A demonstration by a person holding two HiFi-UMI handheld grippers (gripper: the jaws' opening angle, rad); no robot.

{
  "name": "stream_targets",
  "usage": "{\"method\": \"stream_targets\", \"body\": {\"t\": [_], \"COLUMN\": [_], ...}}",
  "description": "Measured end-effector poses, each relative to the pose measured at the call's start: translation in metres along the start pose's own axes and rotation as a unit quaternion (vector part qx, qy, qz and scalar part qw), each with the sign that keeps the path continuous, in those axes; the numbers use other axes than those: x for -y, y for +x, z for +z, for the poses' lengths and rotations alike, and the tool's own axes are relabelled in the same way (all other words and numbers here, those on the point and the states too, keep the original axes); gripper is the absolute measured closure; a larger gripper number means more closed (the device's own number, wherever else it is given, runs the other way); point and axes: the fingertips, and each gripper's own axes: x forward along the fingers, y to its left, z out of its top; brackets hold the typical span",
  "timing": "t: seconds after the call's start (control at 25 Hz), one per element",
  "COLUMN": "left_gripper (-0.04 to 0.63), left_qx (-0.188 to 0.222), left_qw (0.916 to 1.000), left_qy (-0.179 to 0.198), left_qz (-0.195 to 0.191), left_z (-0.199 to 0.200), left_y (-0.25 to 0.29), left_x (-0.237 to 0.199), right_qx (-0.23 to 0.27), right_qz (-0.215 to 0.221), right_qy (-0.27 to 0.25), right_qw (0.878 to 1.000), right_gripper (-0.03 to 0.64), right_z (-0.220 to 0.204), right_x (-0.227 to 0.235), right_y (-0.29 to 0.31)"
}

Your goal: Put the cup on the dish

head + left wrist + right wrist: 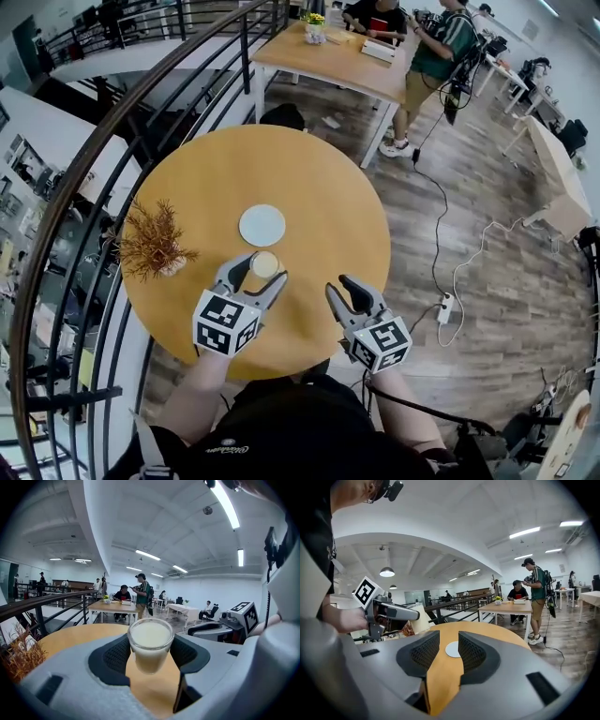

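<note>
Leftmost on the round wooden table (328, 202) stands a dried plant sprig (155, 242), near the edge. Next comes the left gripper (262, 270), its two jaws closed against the sides of a small glass cup (150, 644), with the dark pads (115, 654) pressing on the glass from either side. The cup stands upright, its long axis vertical and its open mouth facing straight up, filled almost to the rim with a milky white liquid; its base seems to hang just clear of the tabletop. Just beyond the cup, apart from it, a round white dish (262, 225) lies flat near the table's middle. Farther right, the right gripper (446, 644) hovers over the near edge of the table with its jaws spread and nothing between them, only bare wood and the distant dish showing through the gap.
</note>
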Motion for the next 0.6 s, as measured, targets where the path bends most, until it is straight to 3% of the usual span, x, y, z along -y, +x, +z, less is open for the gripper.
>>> {"method": "stream_targets", "body": {"t": [0.28, 0.6], "left_gripper": [0.331, 0.331], "left_qx": [-0.007, -0.017], "left_qw": [0.9997, 0.9991], "left_qy": [0.003, 0.004], "left_qz": [0.025, 0.038], "left_z": [0.002, 0.005], "left_y": [0.018, 0.028], "left_x": [0.013, 0.029], "right_qx": [0.025, 0.017], "right_qz": [-0.003, 0.013], "right_qy": [0.002, 0.002], "right_qw": [1.000, 1.000], "right_gripper": [0.509, 0.509], "right_z": [0.011, 0.008], "right_x": [0.037, 0.053], "right_y": [0.001, -0.004]}}
